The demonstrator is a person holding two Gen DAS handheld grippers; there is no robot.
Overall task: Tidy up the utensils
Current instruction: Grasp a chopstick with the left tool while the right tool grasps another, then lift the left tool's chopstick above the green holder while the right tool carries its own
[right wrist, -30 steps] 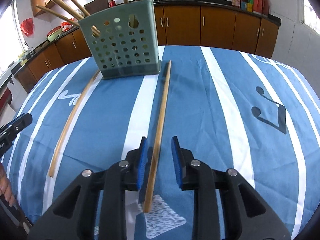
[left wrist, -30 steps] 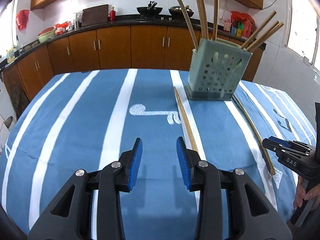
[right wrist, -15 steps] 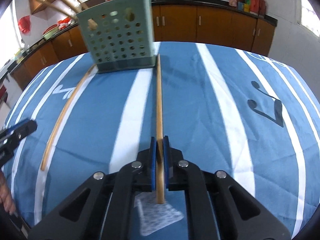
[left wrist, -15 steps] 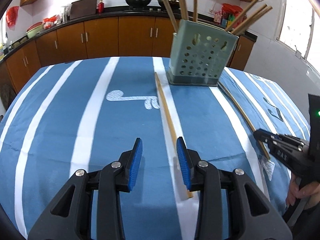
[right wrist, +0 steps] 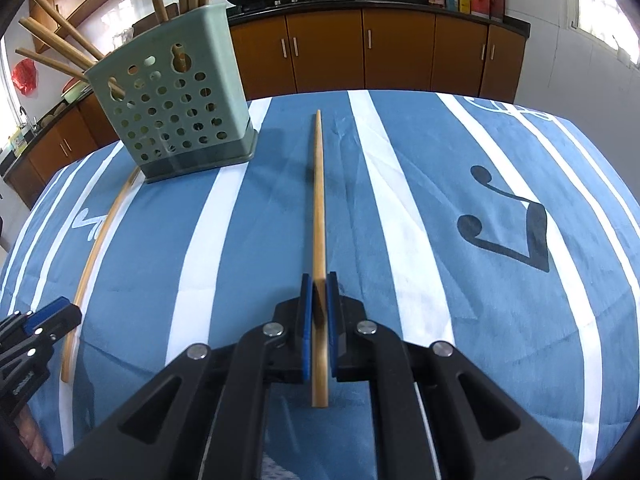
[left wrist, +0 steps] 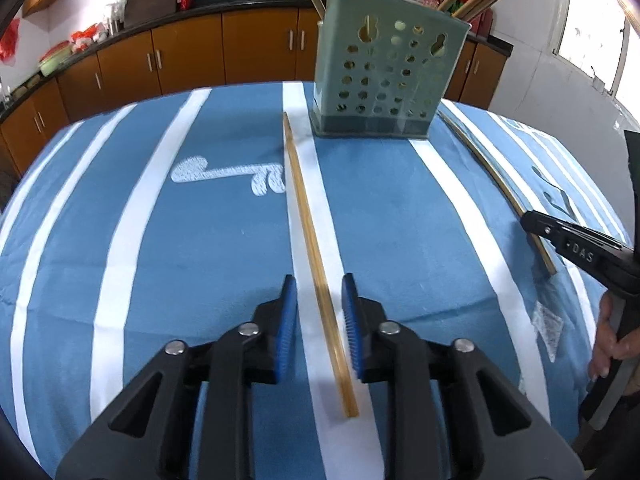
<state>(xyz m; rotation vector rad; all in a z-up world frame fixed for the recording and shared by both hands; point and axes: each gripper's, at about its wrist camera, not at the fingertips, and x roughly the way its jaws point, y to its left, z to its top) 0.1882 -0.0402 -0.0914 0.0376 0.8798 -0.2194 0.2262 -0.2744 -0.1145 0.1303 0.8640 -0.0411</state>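
Note:
Two long wooden chopsticks lie on the blue striped tablecloth before a green perforated utensil holder (left wrist: 388,76) (right wrist: 176,116) that has several sticks standing in it. My left gripper (left wrist: 320,286) straddles the near part of the left chopstick (left wrist: 304,216) (right wrist: 100,236). Its jaws are closing, with a gap still showing on both sides of the stick. My right gripper (right wrist: 319,280) (left wrist: 576,248) is shut on the near end of the right chopstick (right wrist: 318,200) (left wrist: 500,184), which points away toward the cabinets. The left gripper's tips (right wrist: 48,318) show at the lower left of the right wrist view.
The tablecloth (left wrist: 180,240) (right wrist: 500,300) covers the table and drops off at the near and side edges. Brown kitchen cabinets (right wrist: 400,52) with pans and bottles on the counter run along the far wall. A person's hand (left wrist: 612,344) holds the right gripper.
The left gripper moved right and down until its pads straddle the left chopstick, and its jaws narrowed. The right gripper shut on the right chopstick and swung it away from the holder.

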